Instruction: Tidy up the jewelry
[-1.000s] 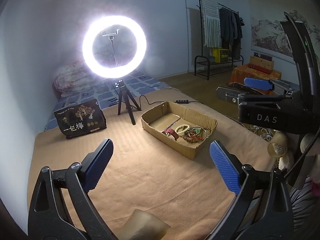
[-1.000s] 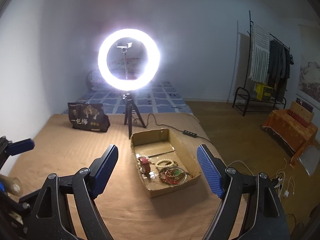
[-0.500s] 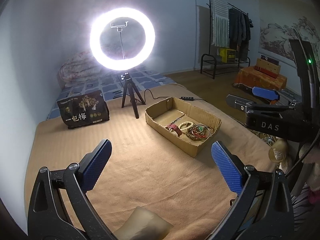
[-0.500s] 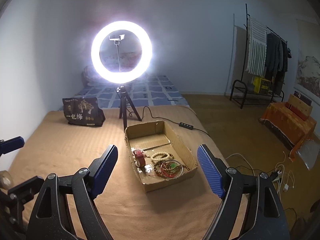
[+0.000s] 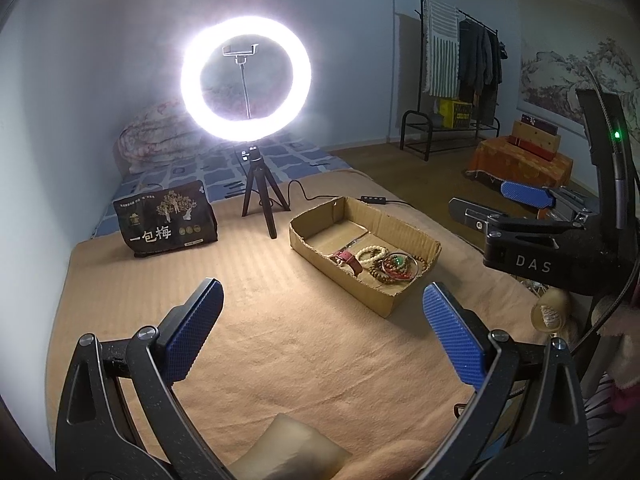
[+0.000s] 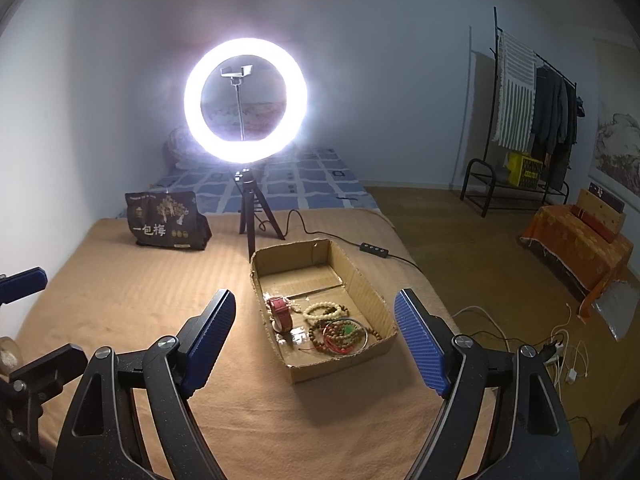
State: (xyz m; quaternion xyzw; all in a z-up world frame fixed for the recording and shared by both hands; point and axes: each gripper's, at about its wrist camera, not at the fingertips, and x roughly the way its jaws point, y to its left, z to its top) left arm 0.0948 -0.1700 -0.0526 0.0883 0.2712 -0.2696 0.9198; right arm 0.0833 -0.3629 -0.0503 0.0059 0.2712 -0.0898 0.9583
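Note:
A shallow cardboard box (image 5: 412, 236) (image 6: 370, 292) lies on the tan bed cover. In it are a red watch (image 5: 347, 258) (image 6: 280, 312), a cream bead bracelet (image 5: 372, 253) (image 6: 322, 311) and a tangle of brown beads with red cord and a green stone (image 5: 394, 267) (image 6: 342, 334). My left gripper (image 5: 322, 326) is open and empty, held above the cover to the near left of the box. My right gripper (image 6: 314, 338) is open and empty, above the box's near end; it also shows in the left wrist view (image 5: 520, 200).
A lit ring light on a black tripod (image 5: 259, 196) (image 6: 250, 200) stands behind the box, its cable and switch (image 6: 374, 250) running right. A black printed bag (image 5: 166, 224) (image 6: 166, 220) stands at the back left. The bed's right edge drops to a wooden floor with cables (image 6: 560, 344).
Both grippers have shifted a little, so the box now sits nearer the middle of each view and looks larger. Both stay open and empty. The jewelry has not moved.

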